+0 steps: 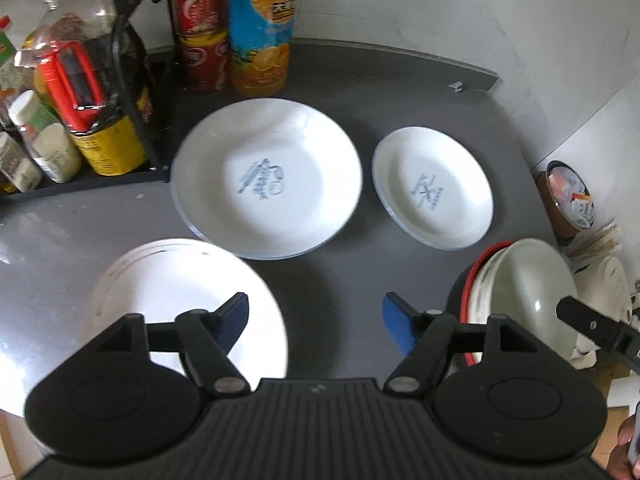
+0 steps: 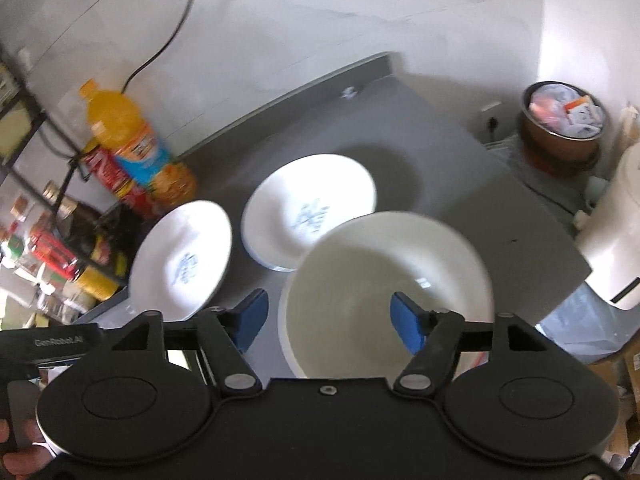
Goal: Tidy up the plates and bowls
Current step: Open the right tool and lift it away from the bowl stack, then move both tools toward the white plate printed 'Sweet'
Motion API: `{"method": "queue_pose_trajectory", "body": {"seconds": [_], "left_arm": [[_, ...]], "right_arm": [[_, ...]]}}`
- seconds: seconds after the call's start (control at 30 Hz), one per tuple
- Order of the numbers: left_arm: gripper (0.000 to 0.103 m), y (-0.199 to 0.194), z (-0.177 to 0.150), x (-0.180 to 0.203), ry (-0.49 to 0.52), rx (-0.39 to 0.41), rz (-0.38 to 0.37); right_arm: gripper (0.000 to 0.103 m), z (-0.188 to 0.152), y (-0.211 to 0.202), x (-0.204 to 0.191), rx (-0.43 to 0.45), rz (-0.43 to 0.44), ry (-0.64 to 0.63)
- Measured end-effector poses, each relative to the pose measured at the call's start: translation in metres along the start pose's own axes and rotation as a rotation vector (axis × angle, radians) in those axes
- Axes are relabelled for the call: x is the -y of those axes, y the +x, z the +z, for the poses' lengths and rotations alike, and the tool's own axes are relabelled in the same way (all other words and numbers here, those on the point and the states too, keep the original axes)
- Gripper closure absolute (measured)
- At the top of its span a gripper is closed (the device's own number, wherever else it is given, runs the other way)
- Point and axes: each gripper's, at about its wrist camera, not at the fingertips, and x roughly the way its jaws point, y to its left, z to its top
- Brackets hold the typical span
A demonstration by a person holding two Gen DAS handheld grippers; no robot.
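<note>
Two white plates with blue marks lie on the grey counter point(image 1: 340, 276): a larger plate point(image 1: 267, 178) and a smaller plate point(image 1: 432, 187) to its right. A plain white bowl point(image 1: 184, 300) sits at the near left. At the near right a pale bowl point(image 1: 528, 292) rests inside a red-rimmed one. My left gripper point(image 1: 316, 322) hovers open over bare counter between the two bowls. My right gripper point(image 2: 326, 320) is open above the near rim of the pale bowl point(image 2: 386, 284), with the smaller plate point(image 2: 310, 210) and the larger plate point(image 2: 182, 256) beyond.
A black wire rack point(image 1: 132, 92) with bottles and jars stands at the back left, with red cans point(image 1: 200, 24) and an orange juice bottle point(image 1: 262, 28) beside it. A brown bin point(image 2: 562, 128) and a white appliance point(image 2: 616, 236) stand off the counter's right edge. A wall backs the counter.
</note>
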Motion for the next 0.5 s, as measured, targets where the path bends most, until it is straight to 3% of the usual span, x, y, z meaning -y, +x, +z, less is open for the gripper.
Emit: {"method": "queue_pose_trajectory", "body": {"seconds": [0.13, 0.5], "left_arm": [[0.027, -0.005, -0.009, -0.017, 0.011, -0.010, 0.009], [0.025, -0.011, -0.038, -0.071, -0.013, -0.033, 0.015]], "right_arm": [[0.024, -0.006, 0.001, -0.021, -0.022, 0.024, -0.026], [0.016, -0.030, 0.008, -0.069, -0.064, 0.063, -0.091]]}}
